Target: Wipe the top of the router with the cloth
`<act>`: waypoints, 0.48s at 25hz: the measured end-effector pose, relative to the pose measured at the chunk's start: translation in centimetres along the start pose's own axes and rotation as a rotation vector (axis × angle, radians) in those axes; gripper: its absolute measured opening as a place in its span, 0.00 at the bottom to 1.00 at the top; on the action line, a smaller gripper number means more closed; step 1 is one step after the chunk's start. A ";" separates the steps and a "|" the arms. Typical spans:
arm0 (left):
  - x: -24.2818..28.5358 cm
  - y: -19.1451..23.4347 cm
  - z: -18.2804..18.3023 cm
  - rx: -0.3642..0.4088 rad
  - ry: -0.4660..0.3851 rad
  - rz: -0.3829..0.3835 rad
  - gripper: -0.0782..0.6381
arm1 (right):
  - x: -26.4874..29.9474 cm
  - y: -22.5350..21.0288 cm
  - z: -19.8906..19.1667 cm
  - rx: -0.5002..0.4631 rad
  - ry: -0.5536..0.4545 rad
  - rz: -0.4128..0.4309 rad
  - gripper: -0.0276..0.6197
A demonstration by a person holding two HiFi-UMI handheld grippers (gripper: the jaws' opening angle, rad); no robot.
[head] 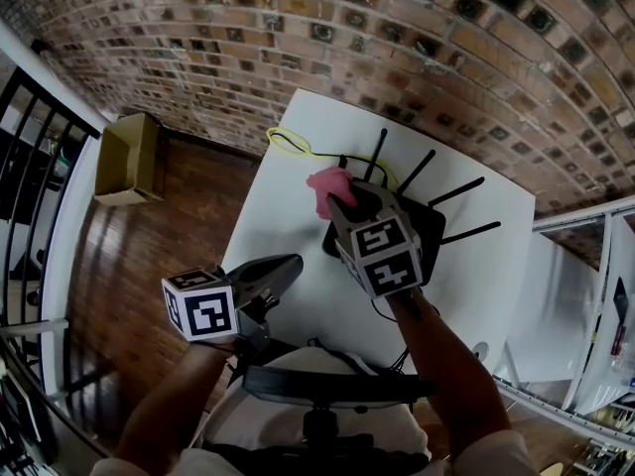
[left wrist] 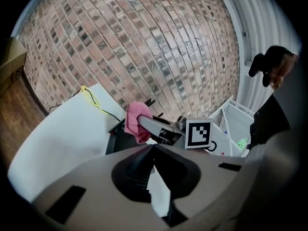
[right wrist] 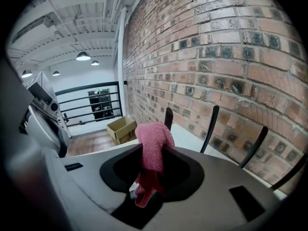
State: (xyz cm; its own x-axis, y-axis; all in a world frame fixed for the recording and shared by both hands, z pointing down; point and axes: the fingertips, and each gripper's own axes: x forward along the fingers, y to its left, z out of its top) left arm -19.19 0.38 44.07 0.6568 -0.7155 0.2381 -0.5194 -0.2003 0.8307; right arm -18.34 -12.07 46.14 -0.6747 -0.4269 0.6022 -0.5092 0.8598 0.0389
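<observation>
status: right gripper (head: 344, 206) has its jaws nearly together, pinched on the pink cloth (head: 327, 184). in the right gripper view the cloth (right wrist: 153, 146) bunches above the jaw tips and a tail hangs down between them. left gripper (head: 287, 264) has its jaws together with nothing between them. it hangs over the white table (head: 288, 216) at about 7 o'clock from the router, well apart from it.

task's thing: black router (head: 435, 228) sits on the table with four antennas fanning from 12 to 3 o'clock toward the brick wall. the right gripper's marker cube covers much of its top in the head view. the cloth is at the router's 11 o'clock corner. cannot tell whether it touches the top yet.

judgement: wiping looks about to start, or barely started.

risks from here:
- the cloth is held in a bunch, so little flat face meets the top and the jaw tips could scrape the casing instead.
- a stroke toward 12 o'clock runs into the antenna bases, where the loose tail could snag and pull out of the pinch.
- nothing braces the router, so sideways push may slide it on the smooth table or tug the yellow cable (head: 288, 145) at its 11 o'clock.
- with the cube blocking the head view, missed patches would be easy to overlook.
</observation>
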 end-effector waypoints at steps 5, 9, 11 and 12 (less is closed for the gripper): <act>0.0 0.2 -0.1 -0.005 -0.008 0.003 0.14 | 1.6 0.3 -2.2 0.031 0.062 0.017 0.26; 0.1 0.2 -0.2 -0.005 -0.015 -0.007 0.14 | 2.8 0.4 -3.8 0.049 0.110 0.022 0.26; 0.2 0.4 -0.5 -0.010 -0.001 -0.003 0.14 | 3.3 0.4 -4.5 0.055 0.133 0.023 0.26; 0.1 0.5 -0.6 -0.012 0.006 0.001 0.14 | 3.5 0.4 -4.9 0.058 0.146 0.024 0.26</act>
State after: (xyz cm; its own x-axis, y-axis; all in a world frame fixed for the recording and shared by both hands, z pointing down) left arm -18.99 0.61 44.83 0.6595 -0.7116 0.2421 -0.5134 -0.1912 0.8366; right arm -18.31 -11.83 52.18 -0.6041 -0.3575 0.7123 -0.5268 0.8498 -0.0202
